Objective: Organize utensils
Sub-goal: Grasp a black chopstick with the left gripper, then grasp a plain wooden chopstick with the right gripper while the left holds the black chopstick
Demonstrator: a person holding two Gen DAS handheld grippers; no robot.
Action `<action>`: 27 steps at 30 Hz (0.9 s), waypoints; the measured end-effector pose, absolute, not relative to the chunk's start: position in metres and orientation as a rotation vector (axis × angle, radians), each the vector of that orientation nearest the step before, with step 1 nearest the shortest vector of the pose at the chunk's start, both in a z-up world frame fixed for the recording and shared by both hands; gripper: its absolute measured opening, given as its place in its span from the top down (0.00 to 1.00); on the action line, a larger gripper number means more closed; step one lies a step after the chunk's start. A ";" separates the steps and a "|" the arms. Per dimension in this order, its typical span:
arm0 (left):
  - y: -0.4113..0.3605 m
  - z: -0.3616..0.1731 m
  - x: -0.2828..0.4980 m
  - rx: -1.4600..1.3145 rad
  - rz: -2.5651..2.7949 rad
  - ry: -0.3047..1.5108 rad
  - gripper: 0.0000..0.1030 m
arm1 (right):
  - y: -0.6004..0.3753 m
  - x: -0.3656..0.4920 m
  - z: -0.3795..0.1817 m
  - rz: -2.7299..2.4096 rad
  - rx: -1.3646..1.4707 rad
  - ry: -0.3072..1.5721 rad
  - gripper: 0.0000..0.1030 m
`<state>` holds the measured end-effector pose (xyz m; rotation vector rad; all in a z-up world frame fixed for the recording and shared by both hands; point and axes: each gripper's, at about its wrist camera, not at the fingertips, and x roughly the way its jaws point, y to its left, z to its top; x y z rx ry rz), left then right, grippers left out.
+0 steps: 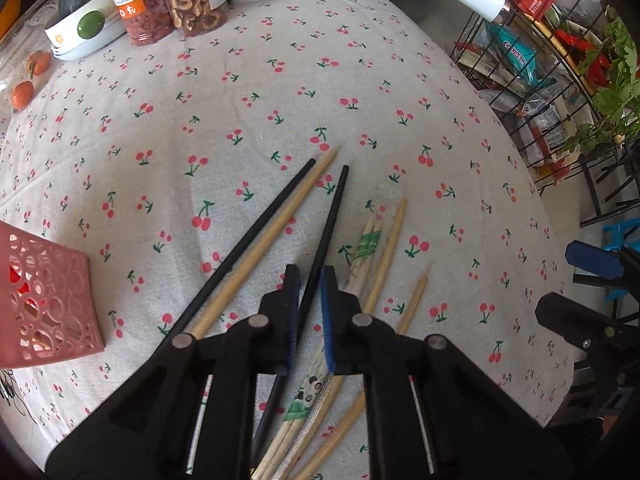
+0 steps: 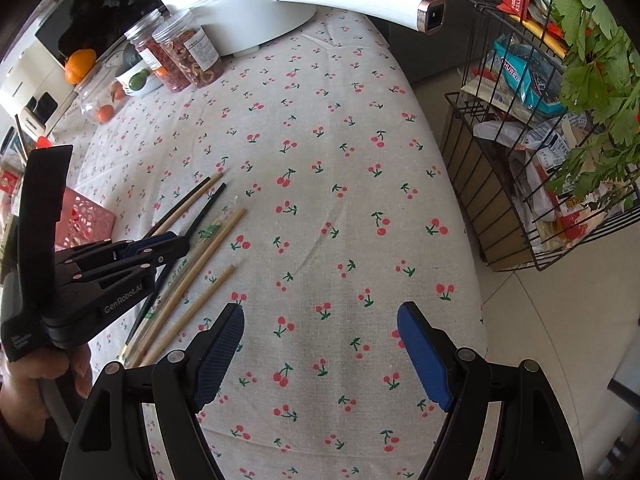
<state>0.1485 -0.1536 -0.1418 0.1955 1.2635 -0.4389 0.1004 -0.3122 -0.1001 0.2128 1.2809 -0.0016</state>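
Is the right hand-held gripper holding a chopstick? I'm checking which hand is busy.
No, the right hand-held gripper is wide open over bare tablecloth, with the chopsticks lying off to its left.

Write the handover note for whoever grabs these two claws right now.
Left claw: nearly shut around a black chopstick, low over the pile; a firm grip can't be confirmed.
Right claw: open, empty, over bare tablecloth.
Chopsticks, black, bamboo and wrapped, all lie loose on the cloth.
Pink basket sits to their left.
Done: nothing visibly sorted.
Left: likely move every chopstick into the basket.
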 end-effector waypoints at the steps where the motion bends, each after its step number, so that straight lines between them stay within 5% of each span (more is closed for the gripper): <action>1: -0.156 -0.142 0.147 0.216 -0.441 1.255 0.91 | -0.311 0.101 -0.100 -0.001 0.212 1.282 0.22; 27: -0.033 -0.073 0.070 0.065 -0.484 1.106 0.94 | -0.216 0.122 -0.145 0.026 0.119 1.414 0.23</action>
